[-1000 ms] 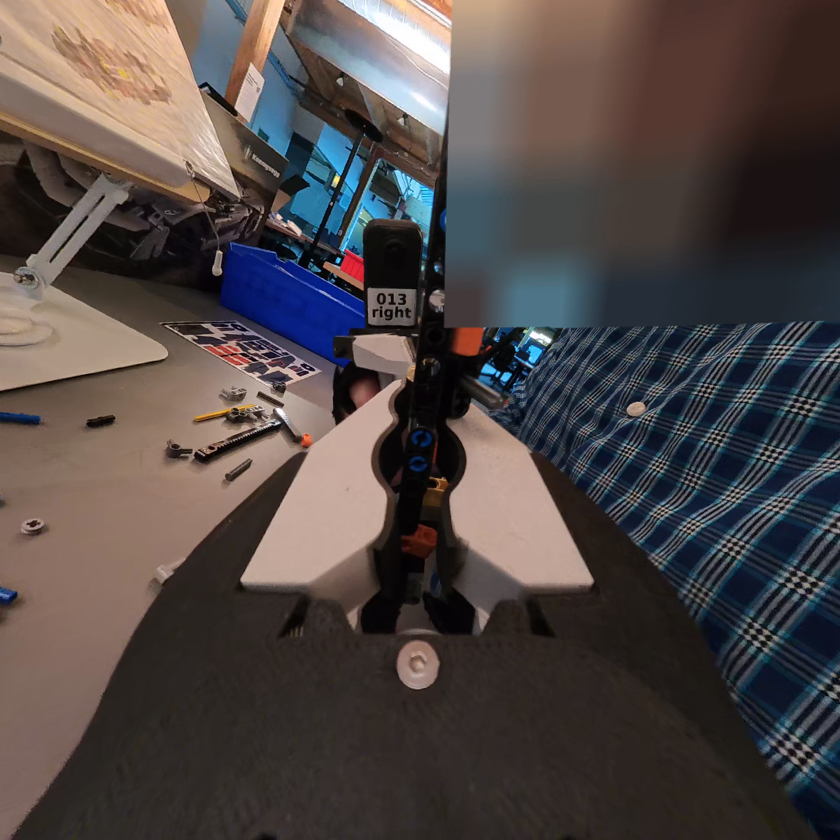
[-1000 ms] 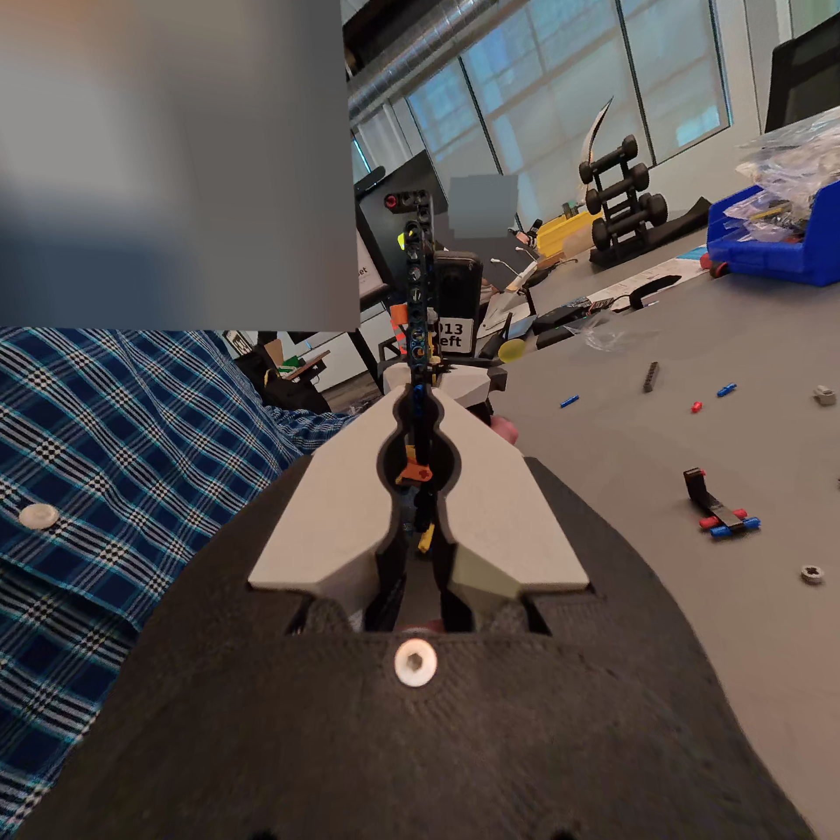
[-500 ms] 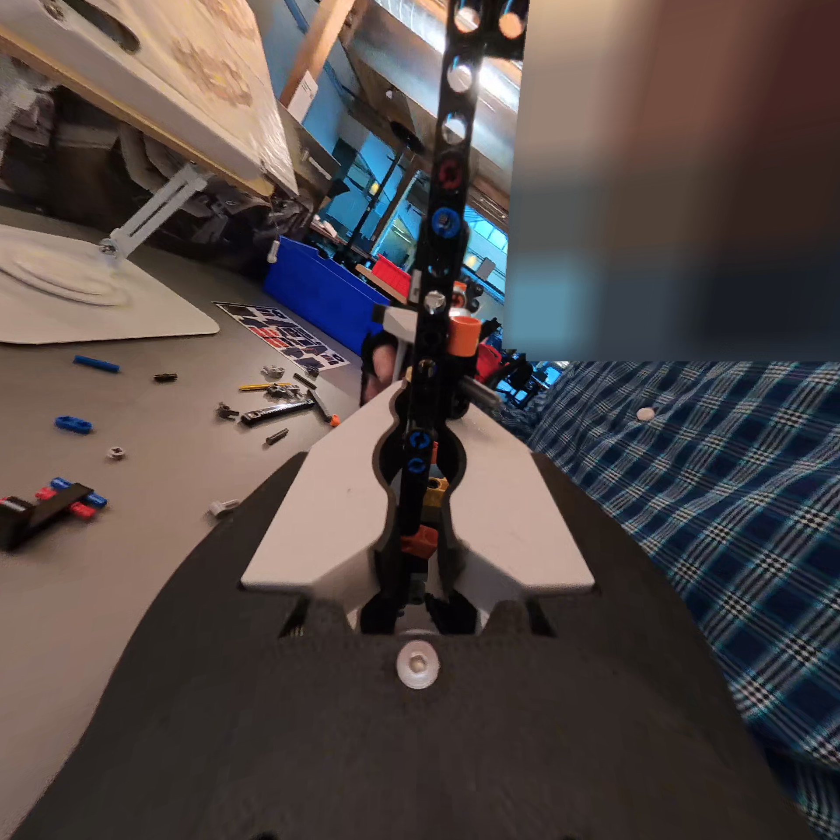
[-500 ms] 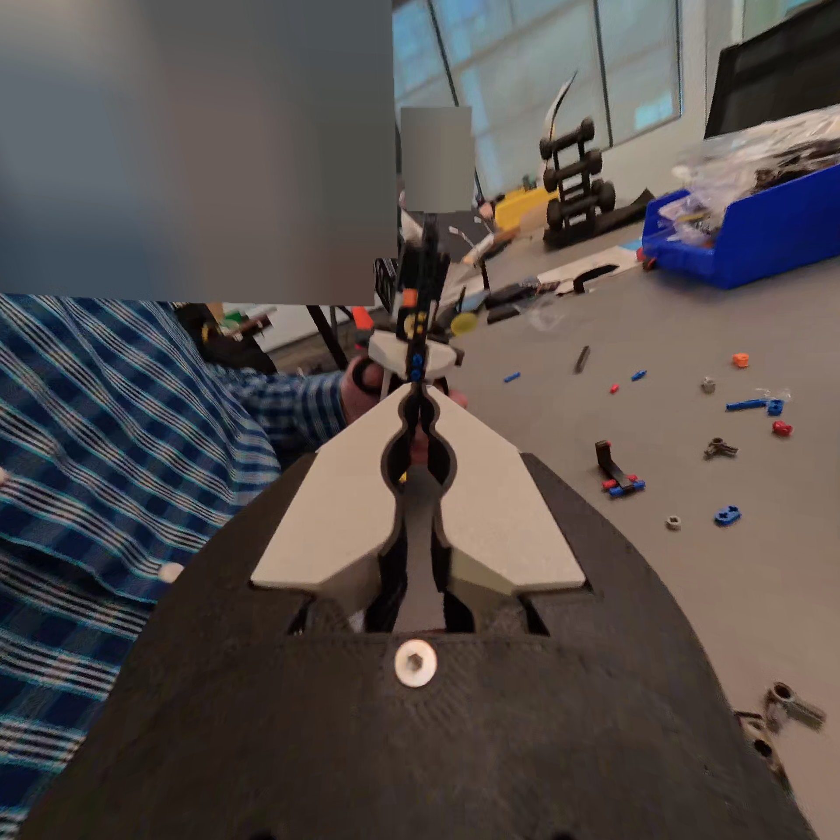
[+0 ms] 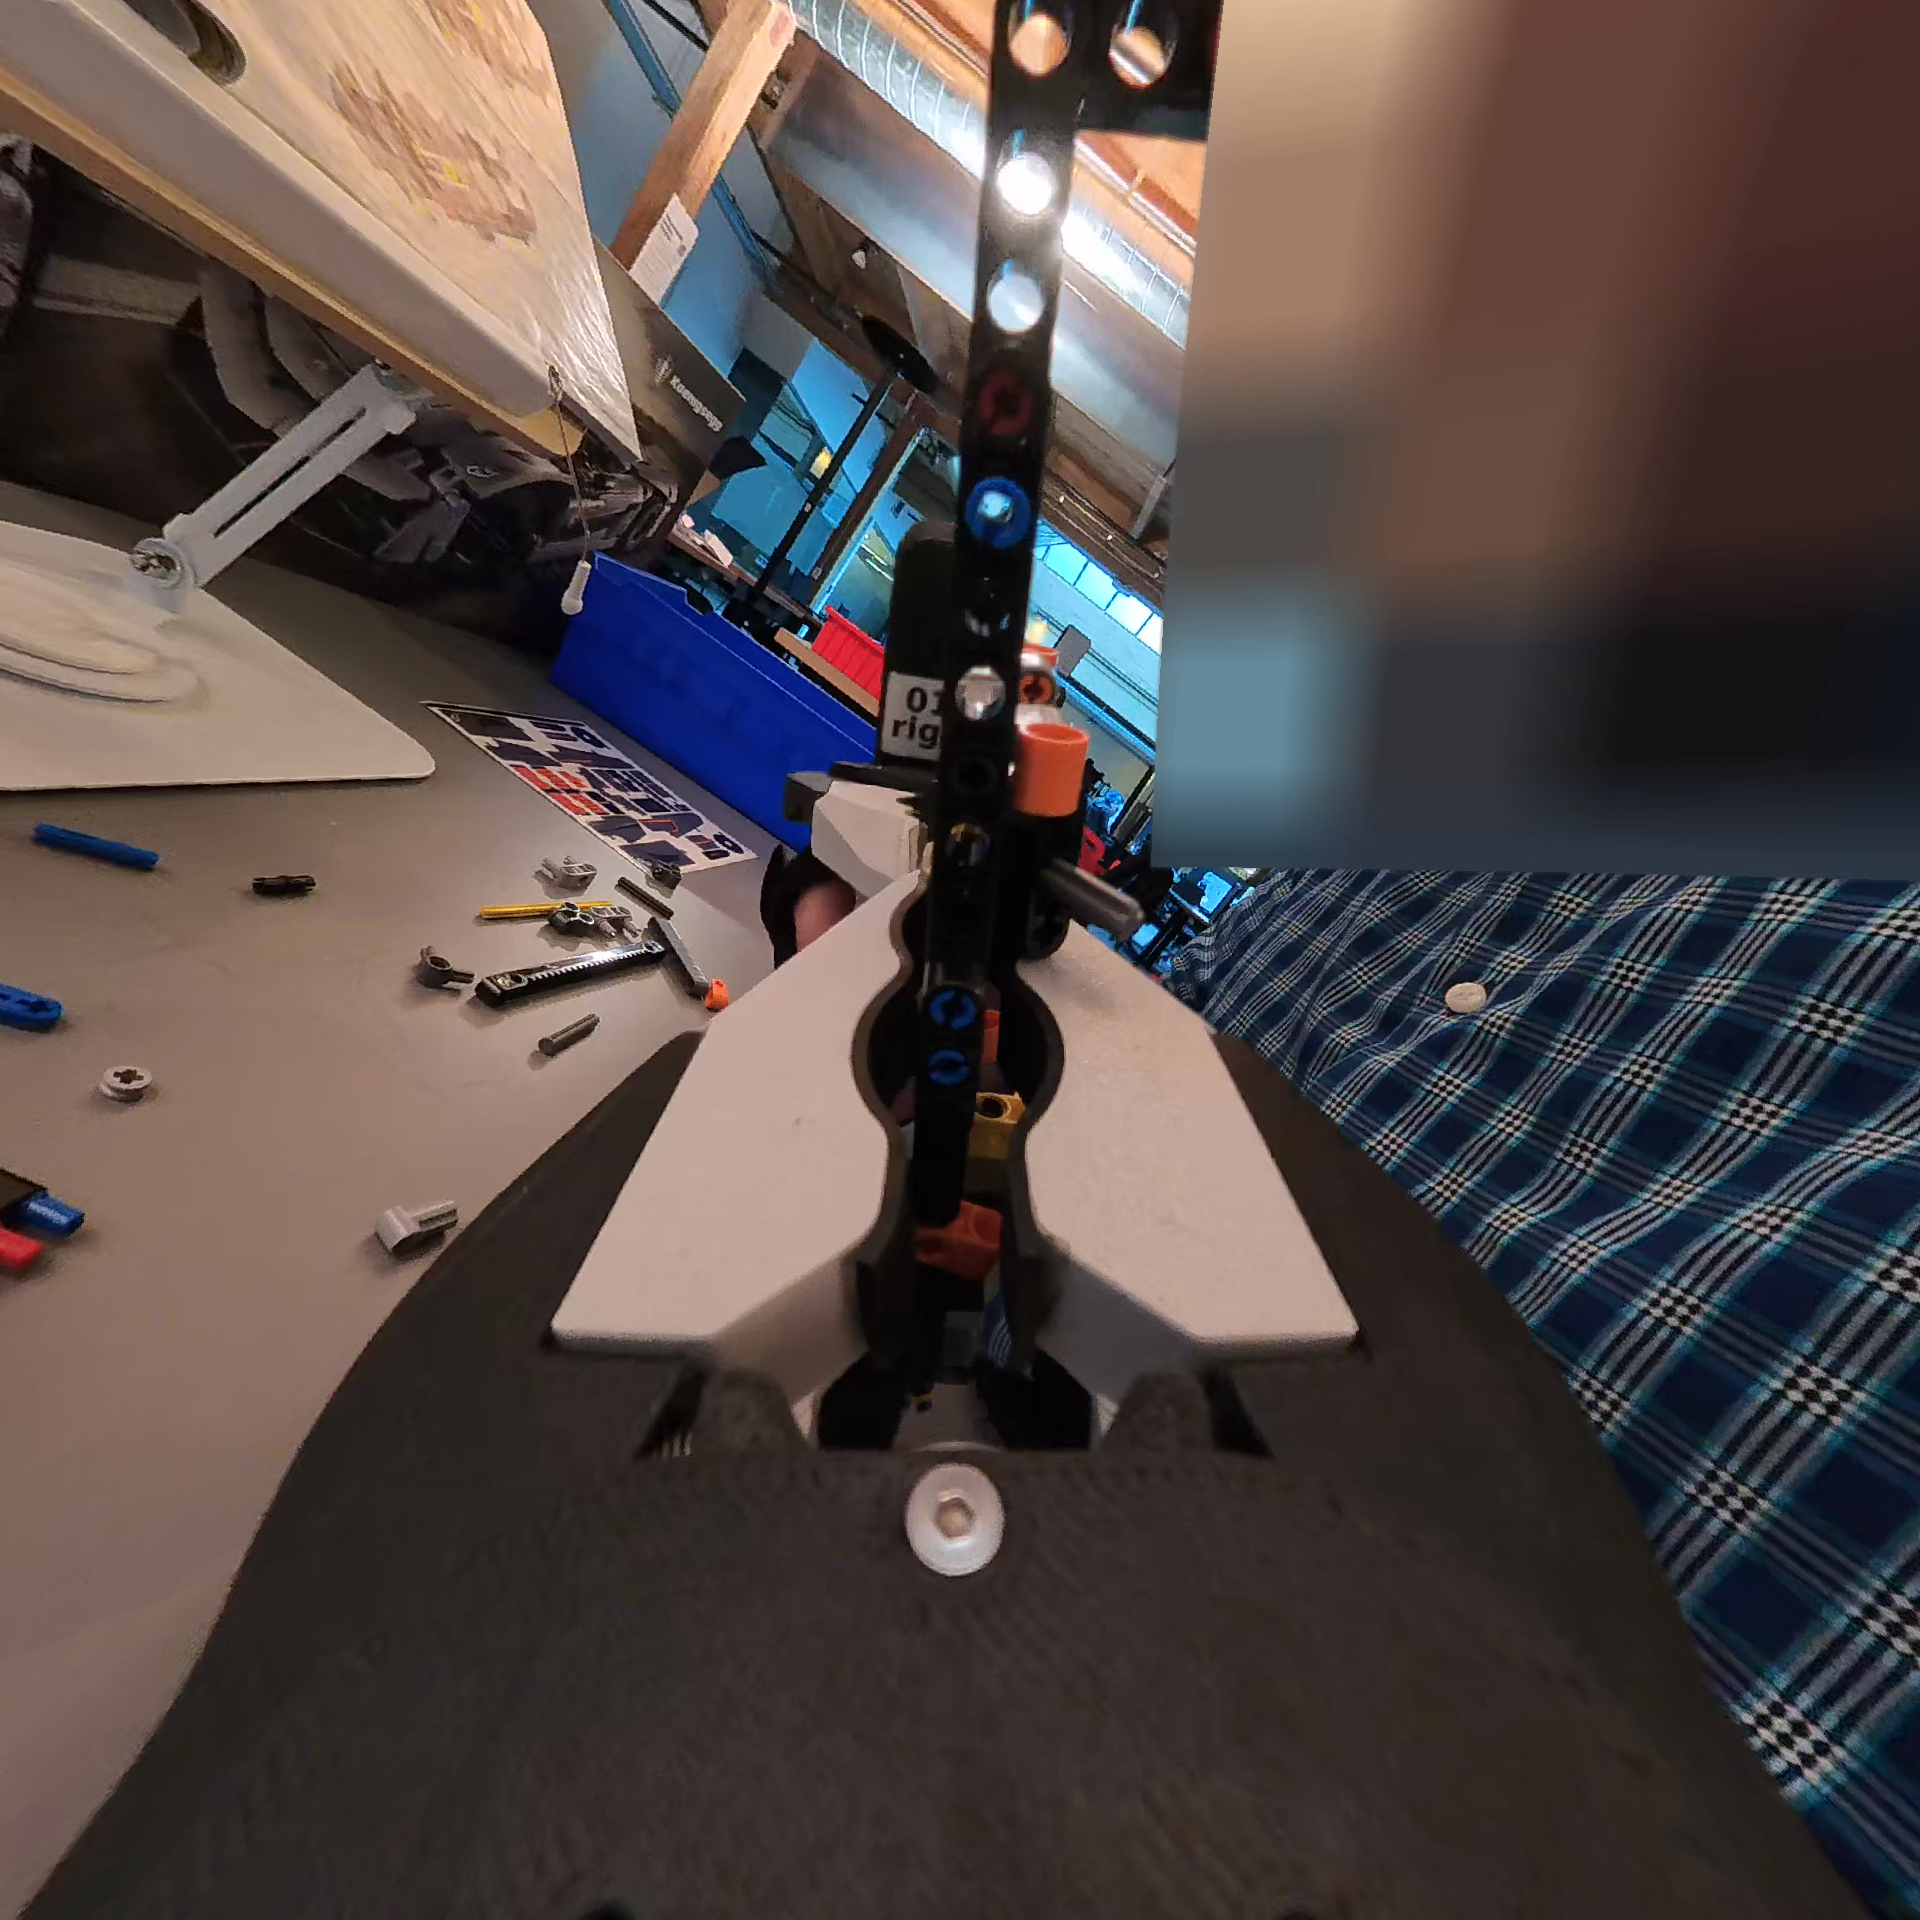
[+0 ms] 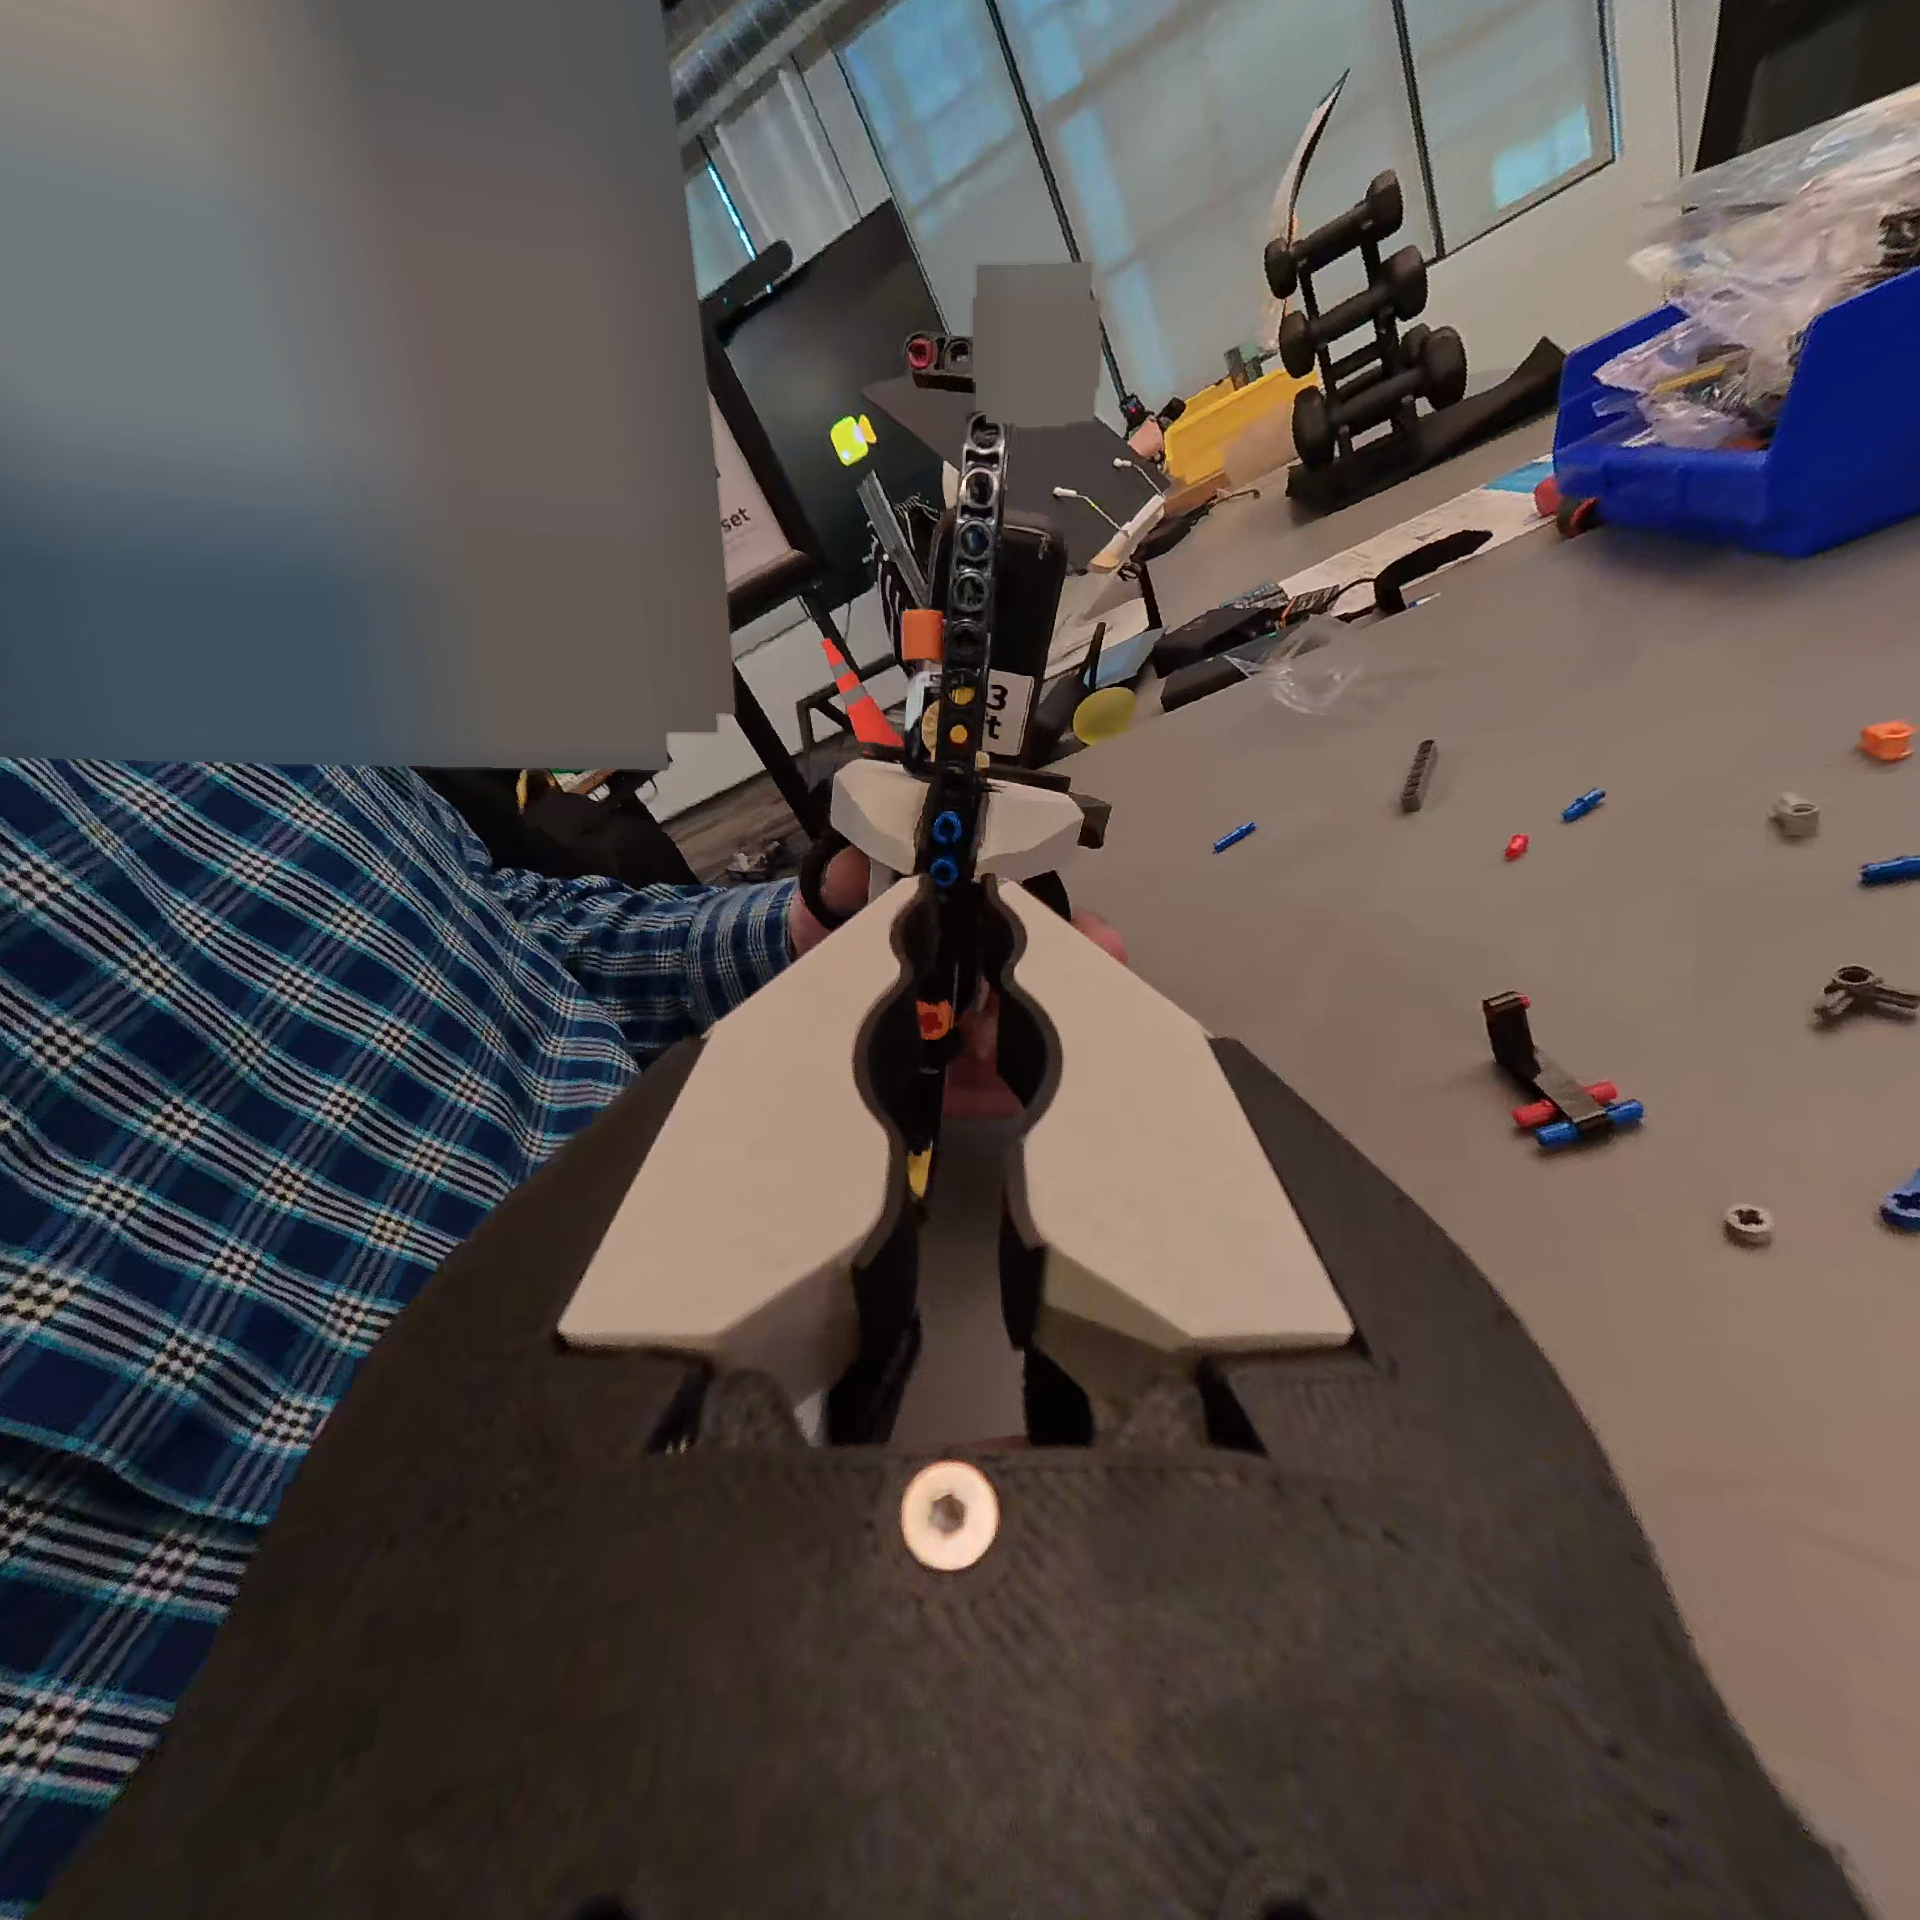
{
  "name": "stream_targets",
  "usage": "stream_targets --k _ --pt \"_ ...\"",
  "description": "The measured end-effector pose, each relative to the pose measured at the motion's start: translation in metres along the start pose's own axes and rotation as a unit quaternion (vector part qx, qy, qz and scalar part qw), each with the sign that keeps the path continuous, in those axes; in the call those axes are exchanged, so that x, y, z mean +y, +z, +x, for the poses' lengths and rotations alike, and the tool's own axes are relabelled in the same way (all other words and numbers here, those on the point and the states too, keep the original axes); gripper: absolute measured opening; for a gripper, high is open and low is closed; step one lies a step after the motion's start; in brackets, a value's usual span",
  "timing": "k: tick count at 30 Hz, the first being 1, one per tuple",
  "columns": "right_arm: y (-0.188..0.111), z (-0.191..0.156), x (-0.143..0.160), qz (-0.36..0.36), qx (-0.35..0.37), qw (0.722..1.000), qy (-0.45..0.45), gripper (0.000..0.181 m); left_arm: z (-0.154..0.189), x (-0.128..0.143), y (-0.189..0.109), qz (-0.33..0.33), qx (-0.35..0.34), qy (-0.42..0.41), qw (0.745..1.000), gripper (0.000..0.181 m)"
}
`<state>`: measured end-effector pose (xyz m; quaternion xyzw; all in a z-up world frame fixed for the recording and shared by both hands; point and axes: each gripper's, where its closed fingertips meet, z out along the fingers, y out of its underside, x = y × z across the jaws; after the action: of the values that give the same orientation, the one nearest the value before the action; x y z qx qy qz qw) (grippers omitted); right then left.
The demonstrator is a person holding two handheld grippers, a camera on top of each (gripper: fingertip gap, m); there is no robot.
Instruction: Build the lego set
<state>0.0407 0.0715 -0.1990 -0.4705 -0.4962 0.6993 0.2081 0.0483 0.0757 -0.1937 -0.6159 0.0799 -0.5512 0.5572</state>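
Note:
A thin black lego assembly (image 5: 1003,416), a long holed beam with blue pins and orange and yellow parts, stands upright above the table. My left gripper (image 5: 961,894) is shut on its lower end. In the right wrist view the same assembly (image 6: 971,582) runs down between the fingers of my right gripper (image 6: 951,883), which is closed on it from the opposite side. The left gripper (image 6: 956,821) shows just behind the beam there. The right gripper (image 5: 873,831) shows behind the beam in the left wrist view. The assembly's lowest part is hidden between the fingers.
Loose lego parts lie on the grey table (image 5: 260,1091), among them a black toothed rack (image 5: 571,971) and a black piece with red and blue pins (image 6: 1558,1091). A white stand (image 5: 208,717), a blue bin (image 5: 707,696) and a second blue bin (image 6: 1714,488) stand farther off. A person's plaid shirt (image 5: 1610,1195) is close.
One second ago both grippers were on the assembly. Half a second ago the right gripper had drawn back off it. Now it is on the beam again; the left has kept its hold.

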Motion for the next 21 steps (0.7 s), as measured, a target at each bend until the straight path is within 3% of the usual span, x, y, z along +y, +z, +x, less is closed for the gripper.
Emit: stream_targets --k 21 --pt "-0.0043 -0.0028 -0.0038 -0.008 0.038 0.995 -0.088 0.001 0.0 0.0037 0.0033 0.0 0.004 -0.026 1.0 0.006"
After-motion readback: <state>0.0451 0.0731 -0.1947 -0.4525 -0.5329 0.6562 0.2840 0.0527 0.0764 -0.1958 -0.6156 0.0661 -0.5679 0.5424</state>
